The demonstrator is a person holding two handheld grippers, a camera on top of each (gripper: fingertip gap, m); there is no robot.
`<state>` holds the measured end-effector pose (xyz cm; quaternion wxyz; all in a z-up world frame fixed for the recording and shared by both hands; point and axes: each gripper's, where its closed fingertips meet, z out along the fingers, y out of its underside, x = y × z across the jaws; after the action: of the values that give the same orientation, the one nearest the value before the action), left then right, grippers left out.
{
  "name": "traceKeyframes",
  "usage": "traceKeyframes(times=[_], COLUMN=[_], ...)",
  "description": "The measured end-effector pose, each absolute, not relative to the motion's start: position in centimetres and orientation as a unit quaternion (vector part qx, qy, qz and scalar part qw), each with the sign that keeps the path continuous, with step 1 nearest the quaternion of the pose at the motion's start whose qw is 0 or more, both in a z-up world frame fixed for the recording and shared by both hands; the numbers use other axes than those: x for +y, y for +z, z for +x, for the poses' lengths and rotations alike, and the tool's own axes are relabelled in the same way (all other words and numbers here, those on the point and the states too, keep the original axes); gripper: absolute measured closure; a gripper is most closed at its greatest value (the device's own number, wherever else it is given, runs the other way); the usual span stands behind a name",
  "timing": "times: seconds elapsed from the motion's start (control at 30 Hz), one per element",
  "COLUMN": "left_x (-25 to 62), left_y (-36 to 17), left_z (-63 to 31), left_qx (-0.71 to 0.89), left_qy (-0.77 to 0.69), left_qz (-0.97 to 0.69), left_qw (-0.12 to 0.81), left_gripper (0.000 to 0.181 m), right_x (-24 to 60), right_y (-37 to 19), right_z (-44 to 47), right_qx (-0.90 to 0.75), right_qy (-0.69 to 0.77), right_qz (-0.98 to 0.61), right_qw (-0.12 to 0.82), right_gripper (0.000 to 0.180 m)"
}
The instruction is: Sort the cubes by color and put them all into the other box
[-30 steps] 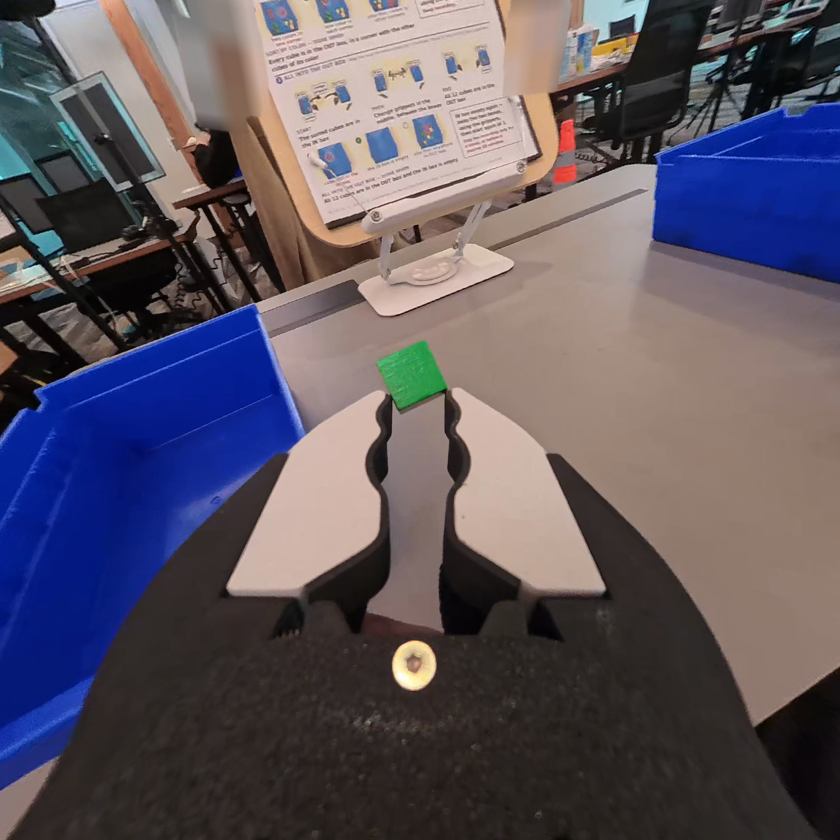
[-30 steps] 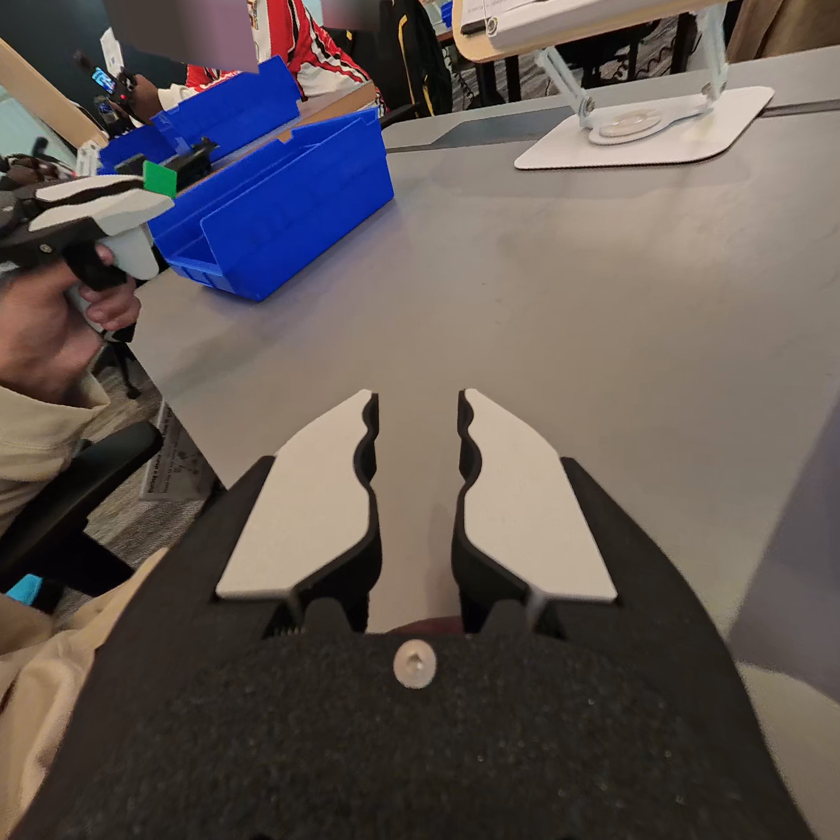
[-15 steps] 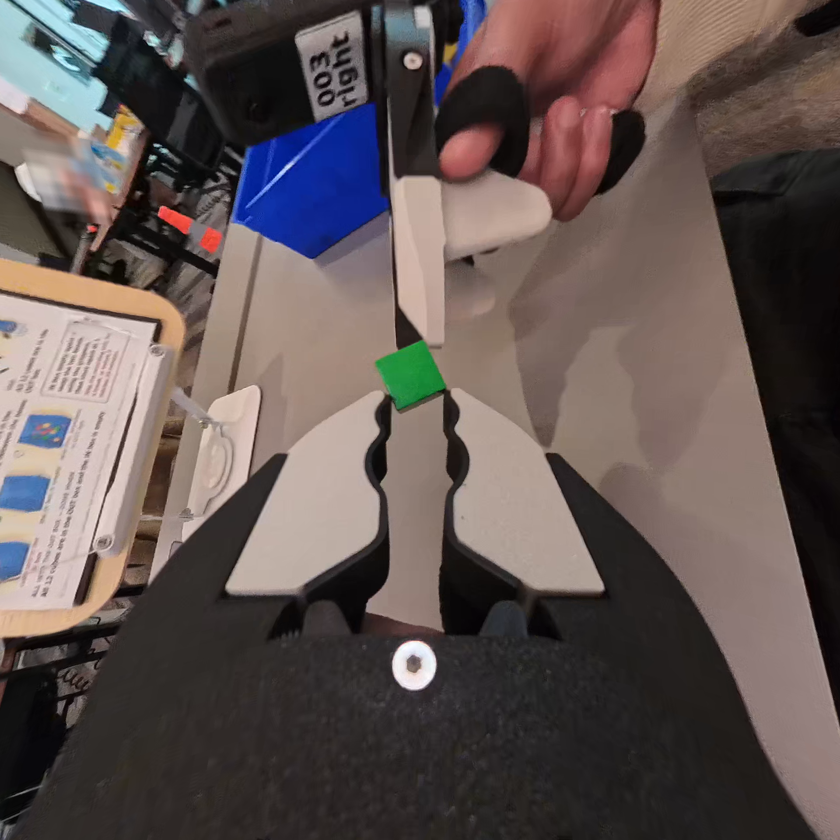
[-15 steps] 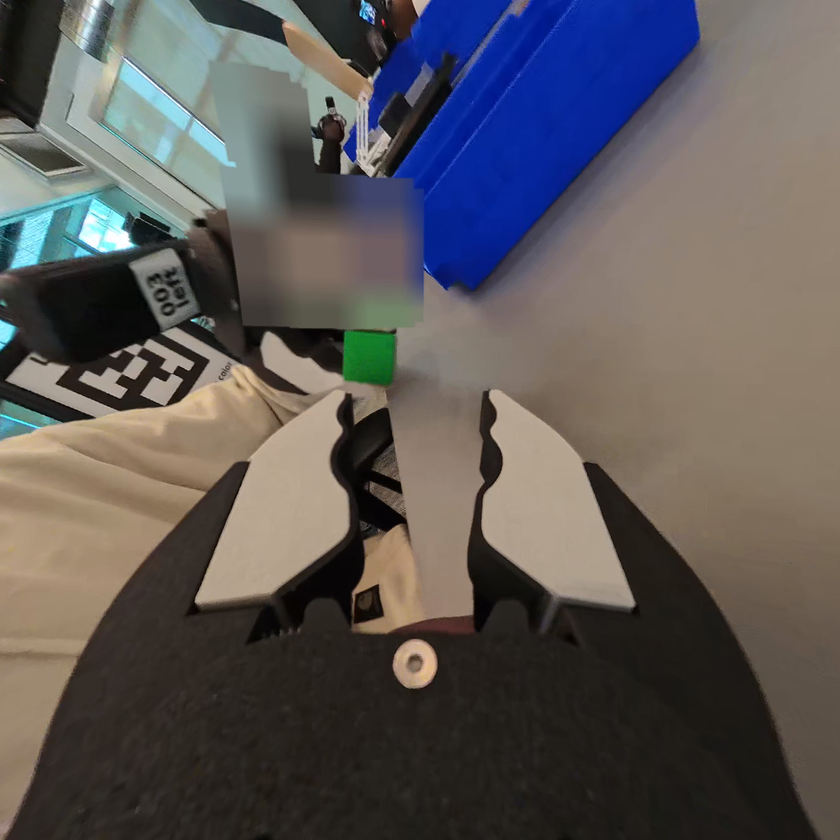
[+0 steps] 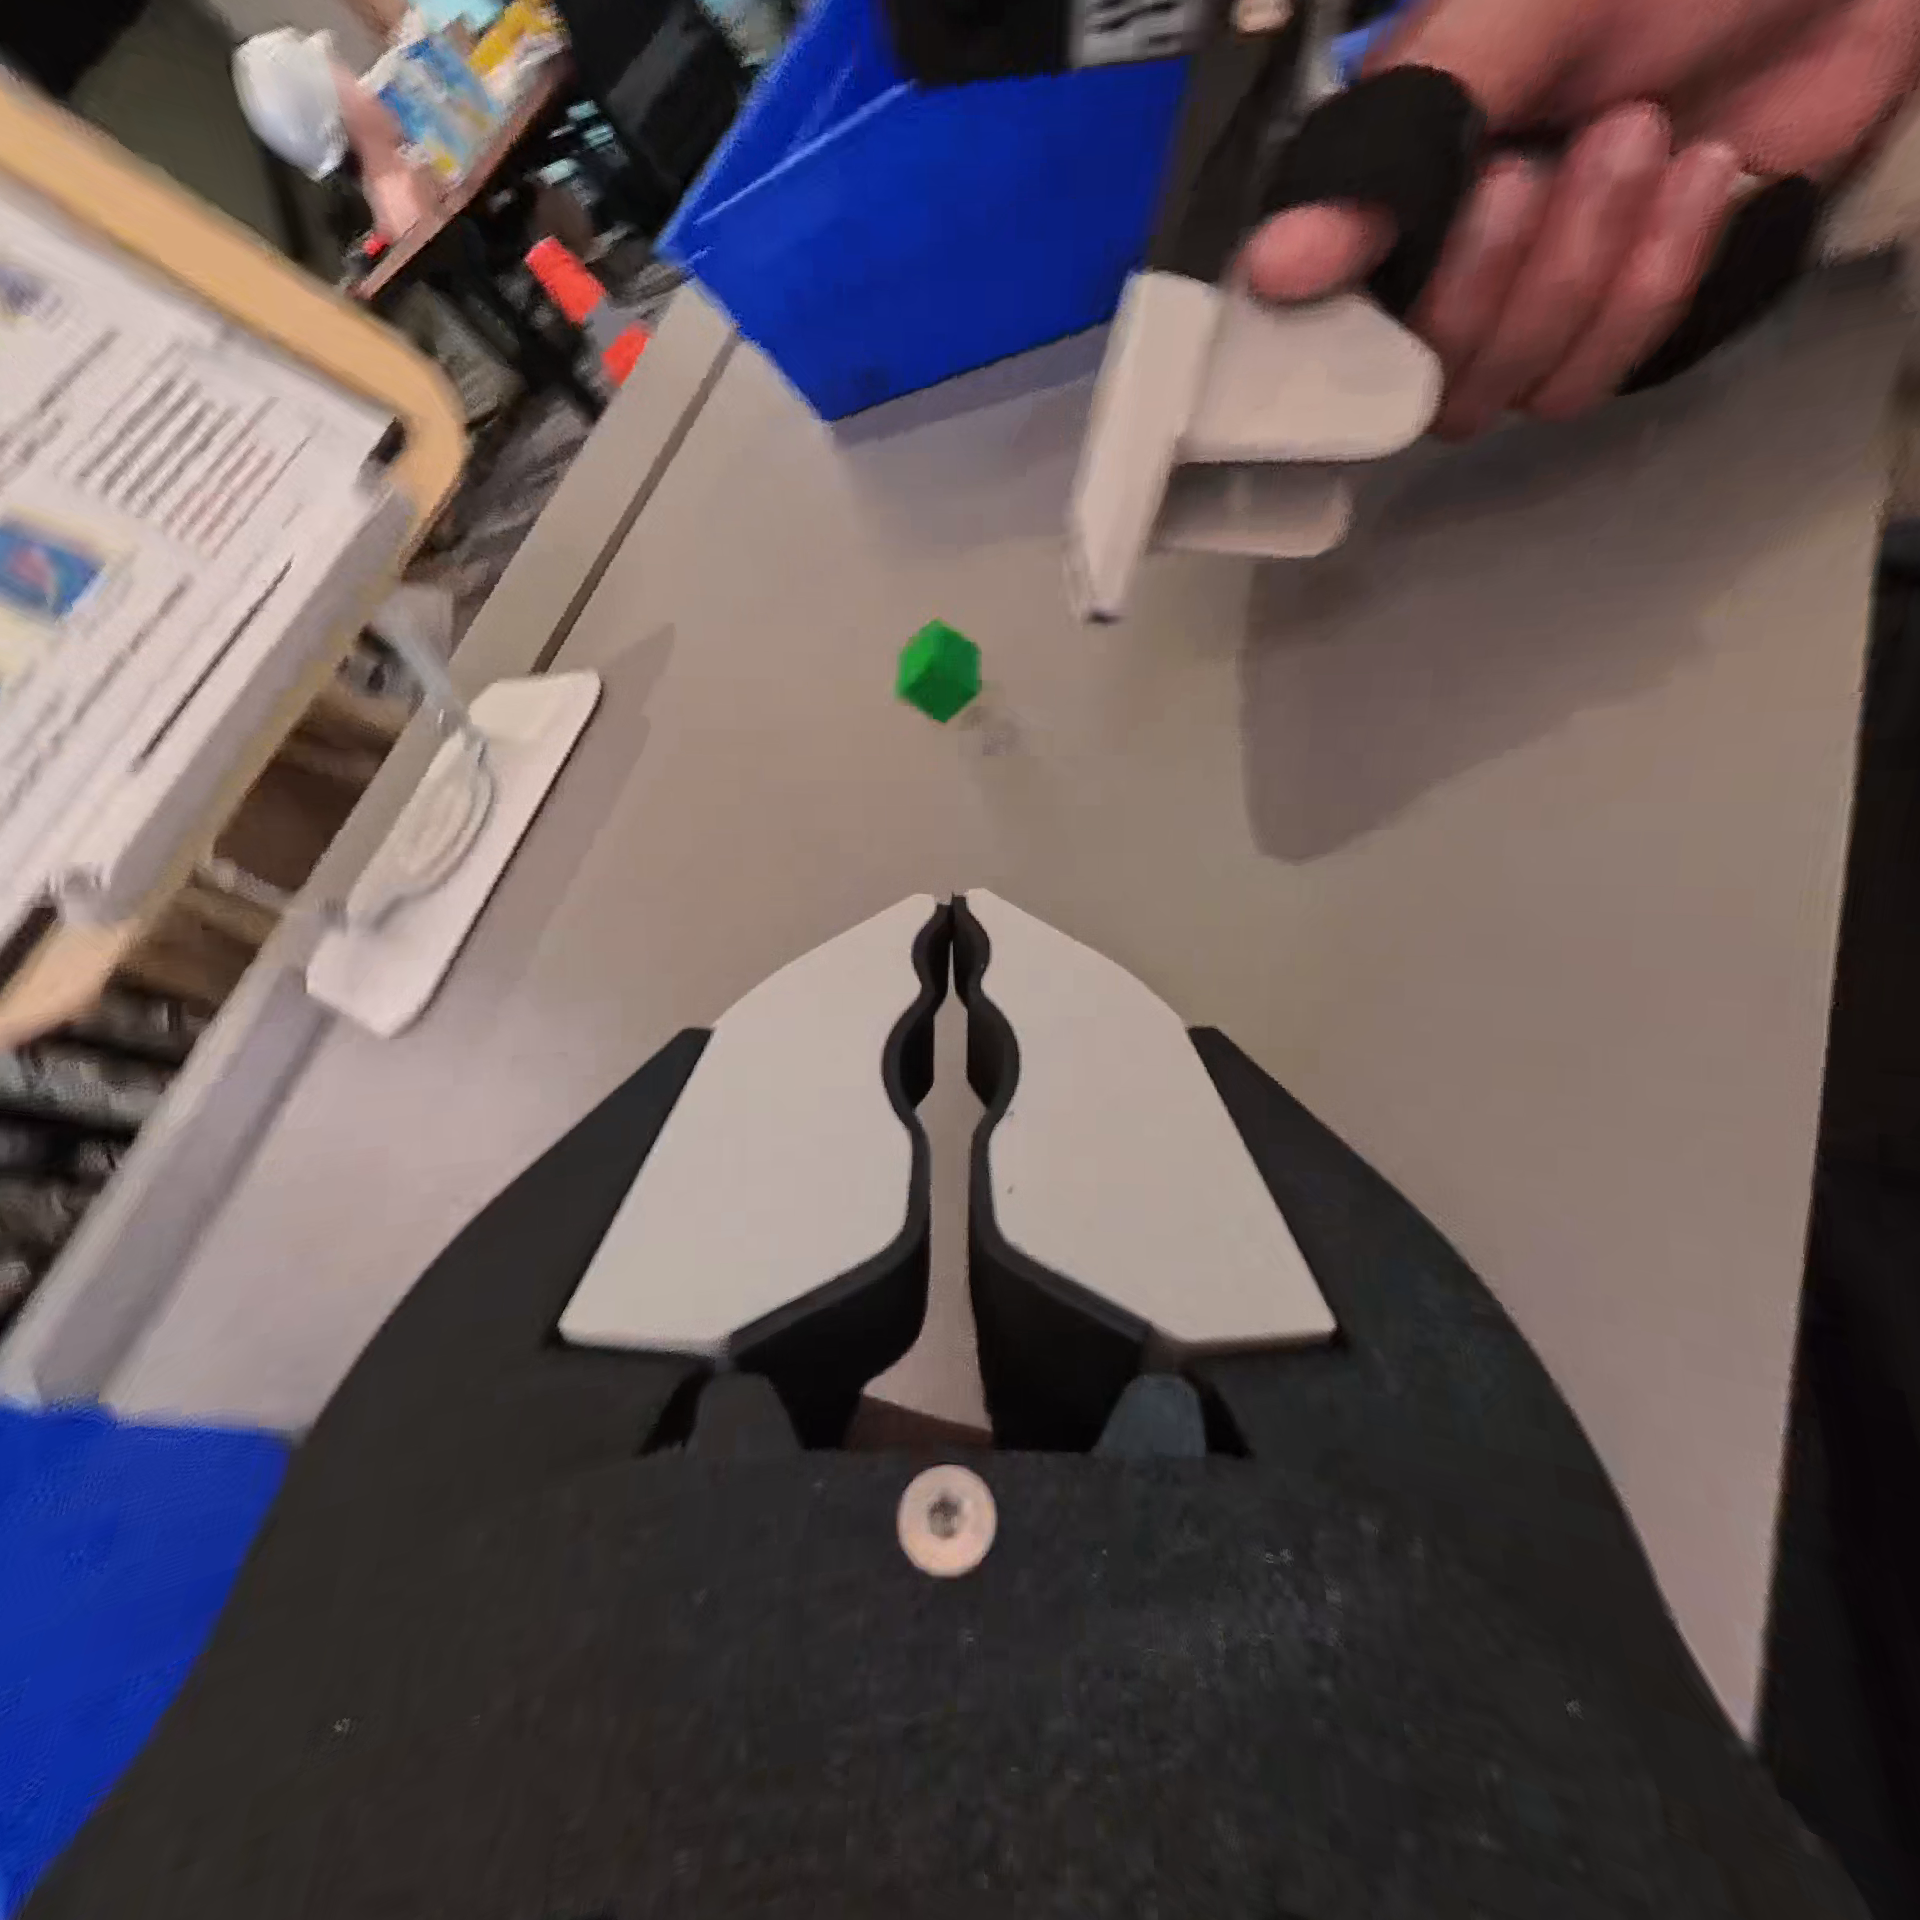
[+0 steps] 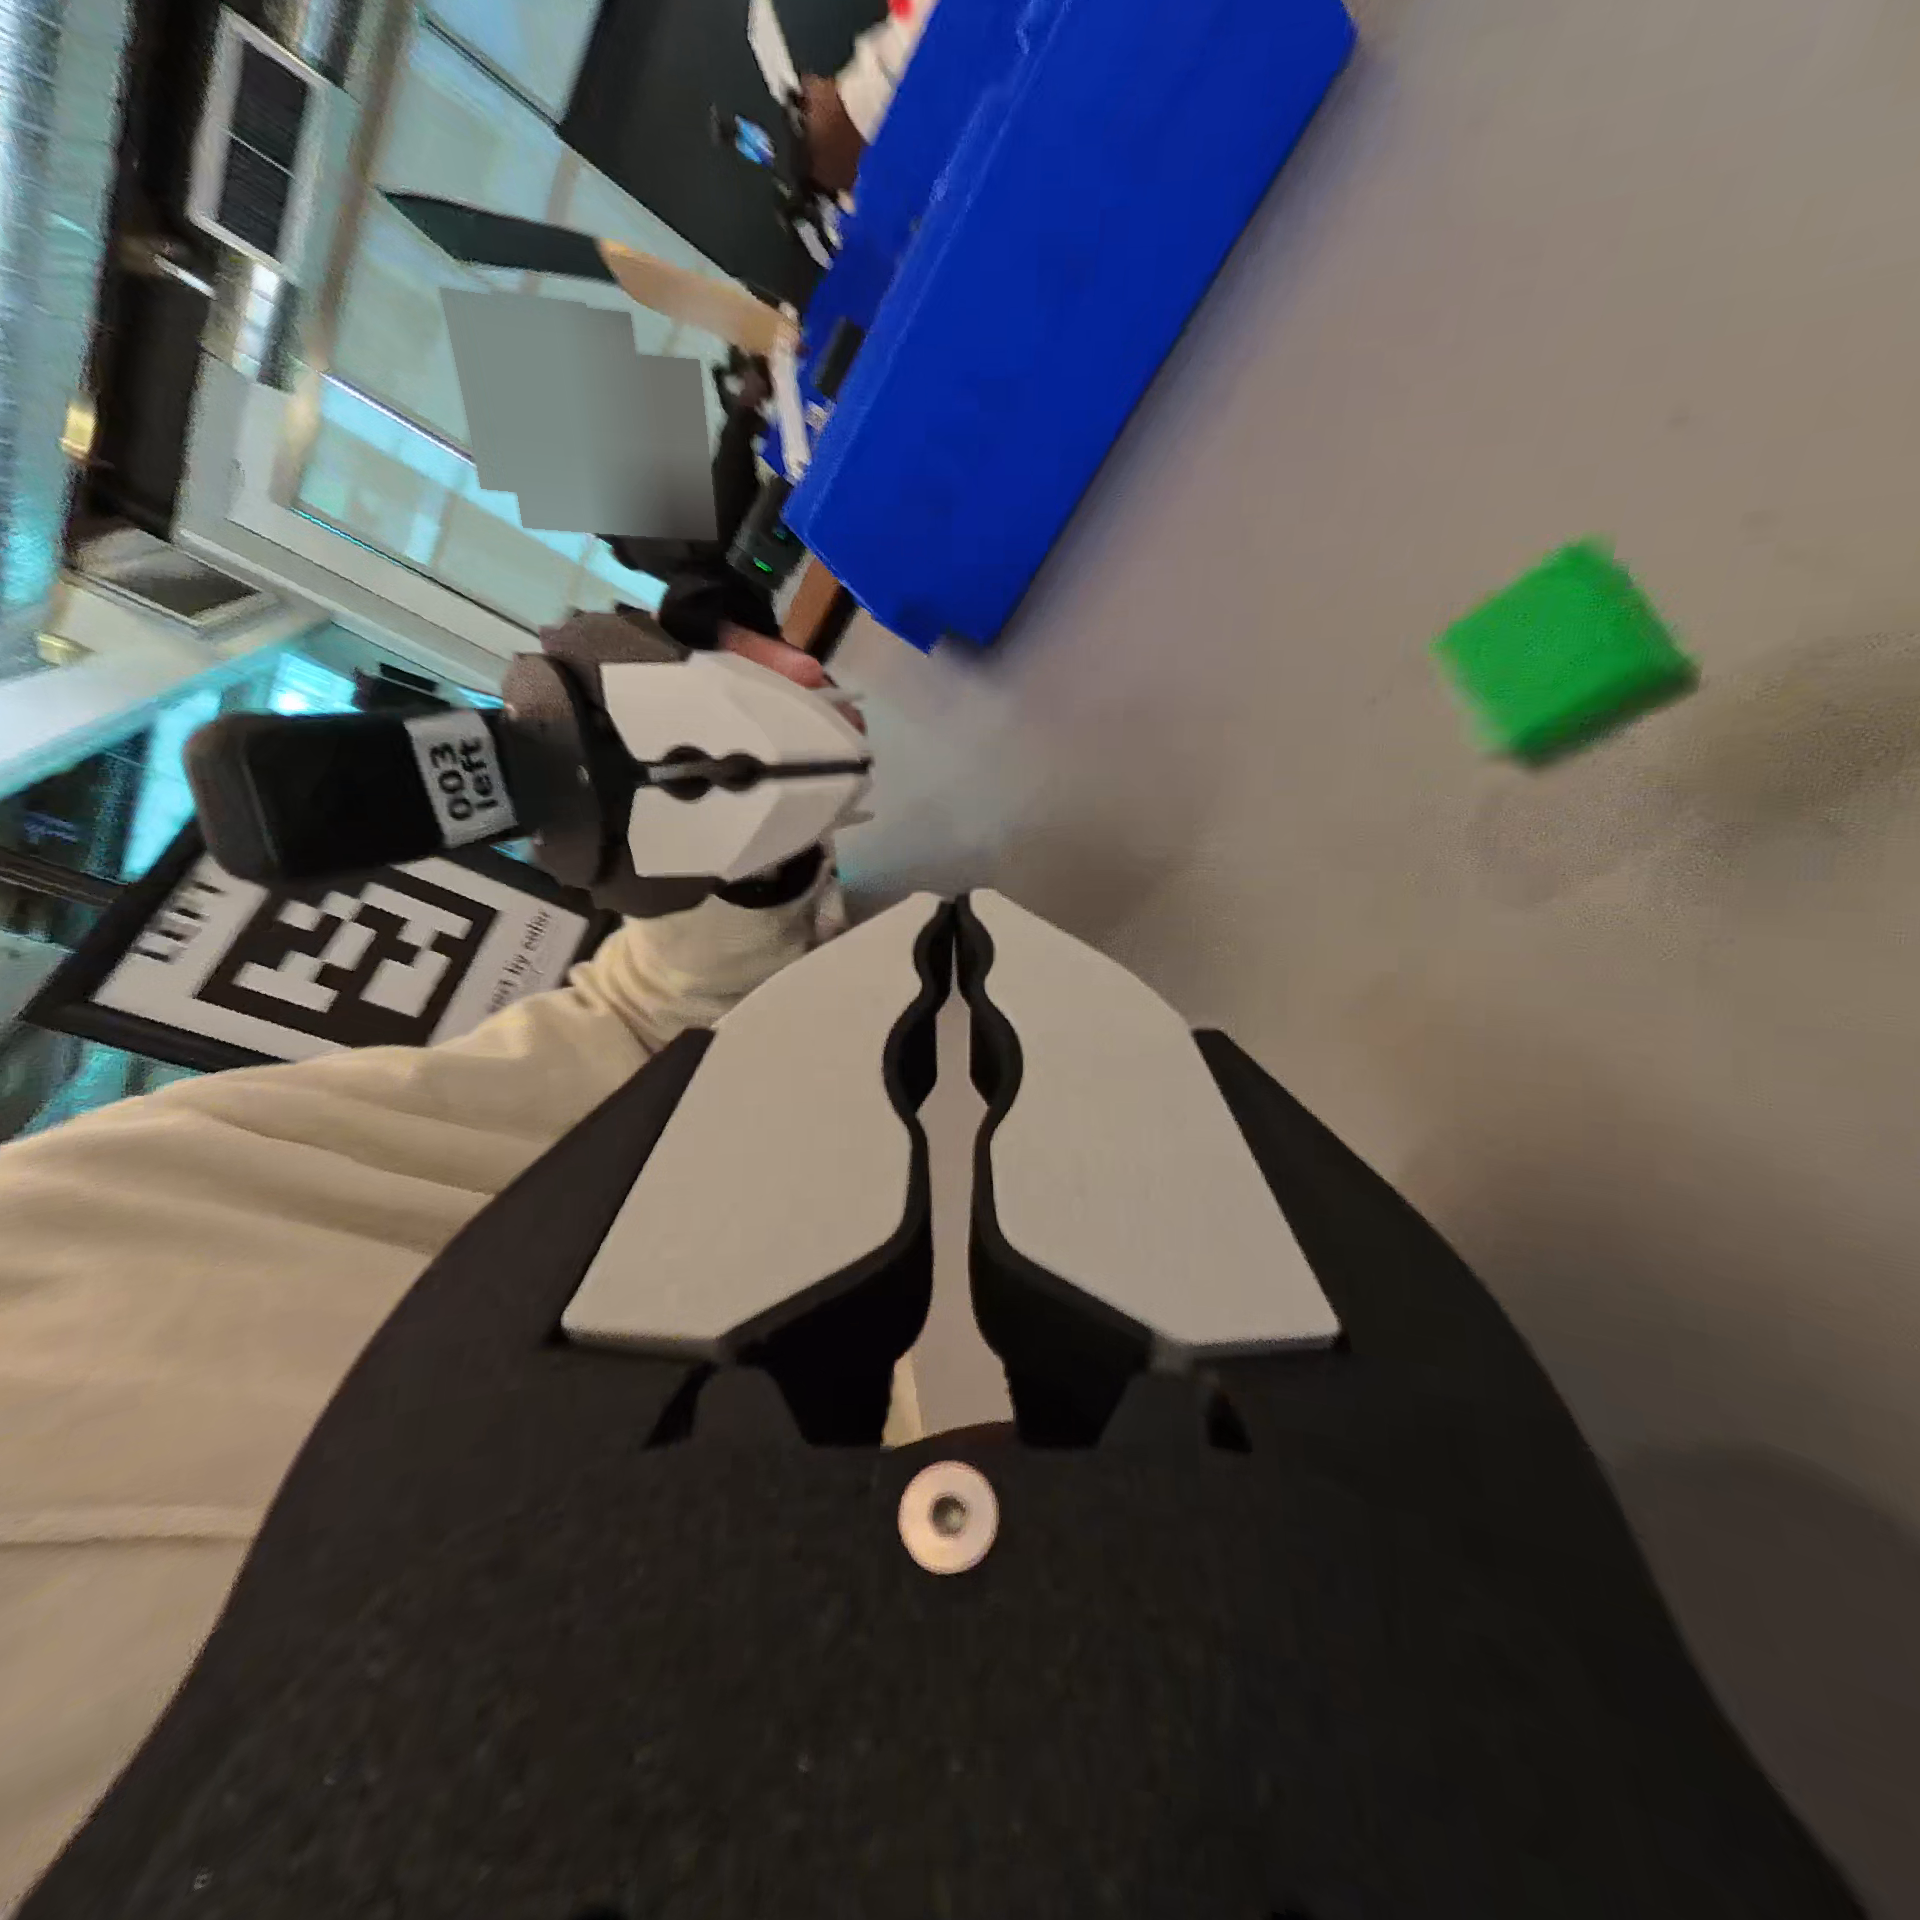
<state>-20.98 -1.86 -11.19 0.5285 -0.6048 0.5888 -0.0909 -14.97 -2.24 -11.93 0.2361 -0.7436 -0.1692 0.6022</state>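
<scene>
Your green cube [image 5: 938,670] is free of both tools, on or just above the bare grey bench [image 5: 1455,1039]; blur hides which. It looks light, rigid and smooth, so pinch two opposite flat faces squarely. Your left tool [image 5: 953,902] and right tool [image 6: 953,906] are both pressed together, empty. A blue box [image 5: 935,260] stands beyond; the document stand [image 5: 457,831] sits well apart.

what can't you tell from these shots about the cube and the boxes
- Green cube: motion blur in both views hides whether it rests on the gray table or is falling.
- Blue box: inside hidden by its wall, left wrist view.
- Second blue box: only its outer wall shows, right wrist view.
</scene>
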Motion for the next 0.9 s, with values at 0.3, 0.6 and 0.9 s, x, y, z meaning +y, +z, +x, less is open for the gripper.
traceKeyframes(times=[0.3, 0.6, 0.9], left_x=[-1.3, -0.9, -1.6], left_y=[-12.4, -12.5, -12.0], left_z=[-26.0, -27.1, -25.8], left_qx=[0.285, 0.27, 0.302], left_qy=[-0.164, -0.142, -0.152], left_qz=[-0.771, -0.781, -0.769], left_qw=[0.545, 0.545, 0.542], left_gripper=[0.121, 0.122, 0.127], right_x=[-3.7, -3.0, 5.6], right_y=[-12.8, -13.6, -13.6], right_z=[-11.1, -10.4, -3.6], right_qx=[-0.233, -0.246, -0.541], right_qy=[0.369, 0.273, -0.026], right_qz=[-0.793, -0.811, -0.801], right_qw=[0.426, 0.455, 0.255], right_gripper=[0.149, 0.141, 0.14])
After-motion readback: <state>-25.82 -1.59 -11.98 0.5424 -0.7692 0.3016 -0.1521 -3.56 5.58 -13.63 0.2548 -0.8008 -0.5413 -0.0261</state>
